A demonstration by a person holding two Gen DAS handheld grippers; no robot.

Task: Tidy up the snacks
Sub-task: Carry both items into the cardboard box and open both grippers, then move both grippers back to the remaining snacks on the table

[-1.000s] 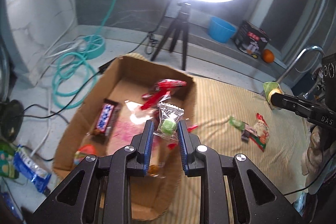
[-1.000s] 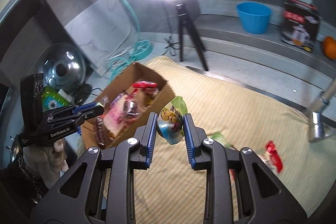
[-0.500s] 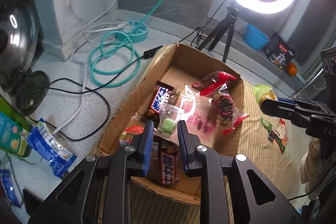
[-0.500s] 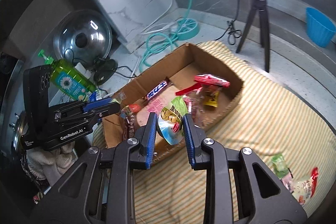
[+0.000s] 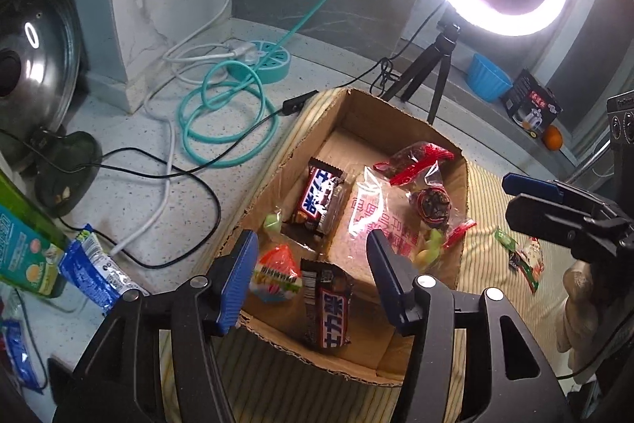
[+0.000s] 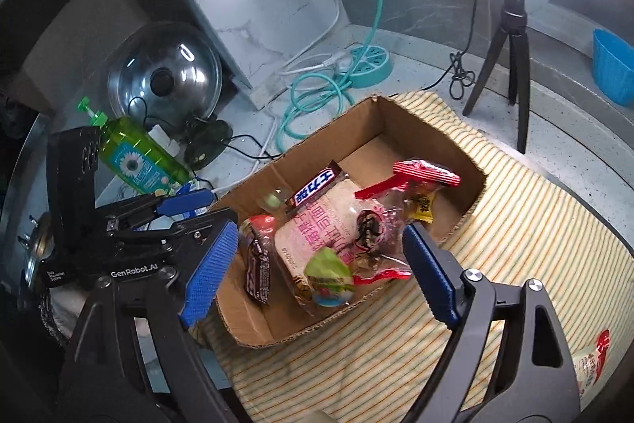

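A cardboard box (image 5: 400,113) (image 6: 420,129) sits on a striped cloth and holds several snacks. My left gripper (image 5: 313,276) is open and empty above the box's near end. The small green candy (image 5: 272,221) lies by the box's left wall, beside a chocolate bar (image 5: 319,197). My right gripper (image 6: 317,264) is open and empty over the box. The green snack pouch (image 6: 329,272) lies in the box below it, on a pink packet (image 6: 317,224). The left gripper (image 6: 178,205) shows in the right wrist view, the right gripper (image 5: 531,193) in the left wrist view.
Two loose snacks (image 5: 523,256) lie on the striped cloth (image 6: 535,224) right of the box. A ring light on a tripod (image 5: 440,66), a teal cable coil (image 5: 226,113), a pot lid (image 6: 166,74) and a green bottle (image 6: 134,153) stand around the box.
Both grippers have opened over the box. The green candy dropped from the left gripper into the box, and the green pouch dropped from the right gripper into it.
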